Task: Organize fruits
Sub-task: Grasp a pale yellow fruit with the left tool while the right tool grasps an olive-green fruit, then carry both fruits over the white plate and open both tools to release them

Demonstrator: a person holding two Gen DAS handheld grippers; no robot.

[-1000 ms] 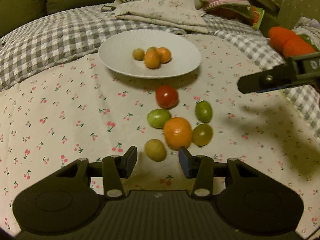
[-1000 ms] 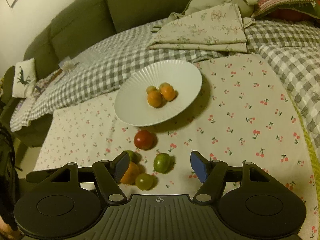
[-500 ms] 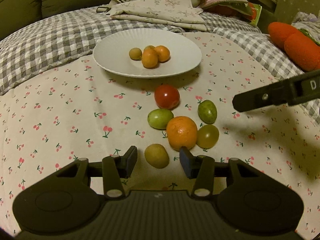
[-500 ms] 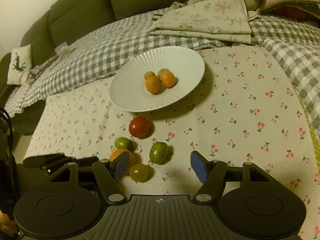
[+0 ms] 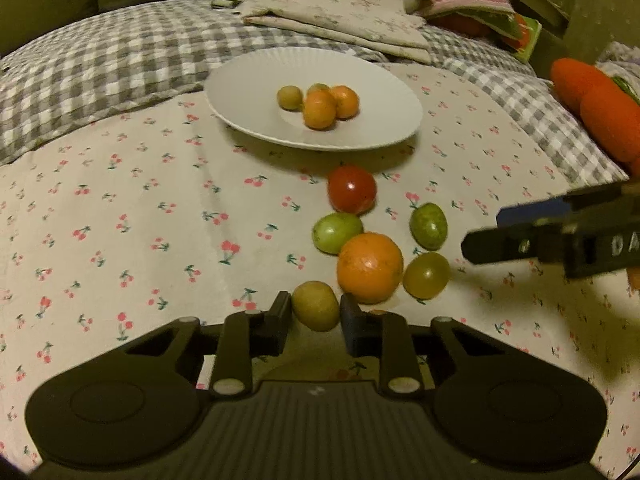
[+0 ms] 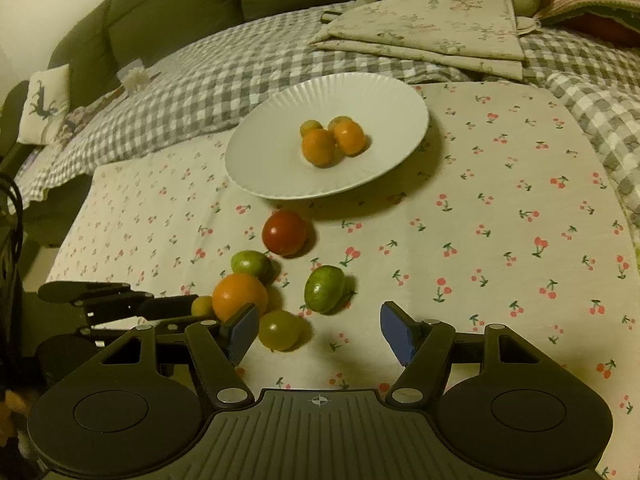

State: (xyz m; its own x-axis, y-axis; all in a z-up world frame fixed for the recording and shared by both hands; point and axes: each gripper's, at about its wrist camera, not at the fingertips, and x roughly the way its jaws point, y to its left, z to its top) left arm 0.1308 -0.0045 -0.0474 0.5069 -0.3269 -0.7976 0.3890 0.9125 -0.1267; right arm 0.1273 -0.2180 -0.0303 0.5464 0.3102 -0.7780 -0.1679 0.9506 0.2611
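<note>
A white plate (image 5: 248,92) (image 6: 260,168) on the cherry-print cloth holds several small orange and yellow-green fruits (image 5: 319,109) (image 6: 318,147). In front of it lie a red tomato (image 5: 352,189) (image 6: 285,233), three green fruits (image 5: 337,233) (image 5: 428,226) (image 5: 425,275), and a big orange (image 5: 369,267) (image 6: 239,297). My left gripper (image 5: 315,314) has its pads against both sides of a small yellow-green fruit (image 5: 315,311) (image 6: 202,306) on the cloth. My right gripper (image 6: 316,334) is open and empty, just before the green fruits (image 6: 324,288) (image 6: 279,330).
A checked grey blanket (image 5: 100,64) and folded floral cloths (image 5: 344,16) (image 6: 432,28) lie behind the plate. An orange carrot-shaped cushion (image 5: 600,112) lies at the right. A sofa back (image 6: 168,12) stands behind. The cloth's left edge (image 6: 80,216) drops off.
My left gripper moved forward and closed its fingers around the small yellow-green fruit. My right gripper came lower and closer to the loose fruits, still open.
</note>
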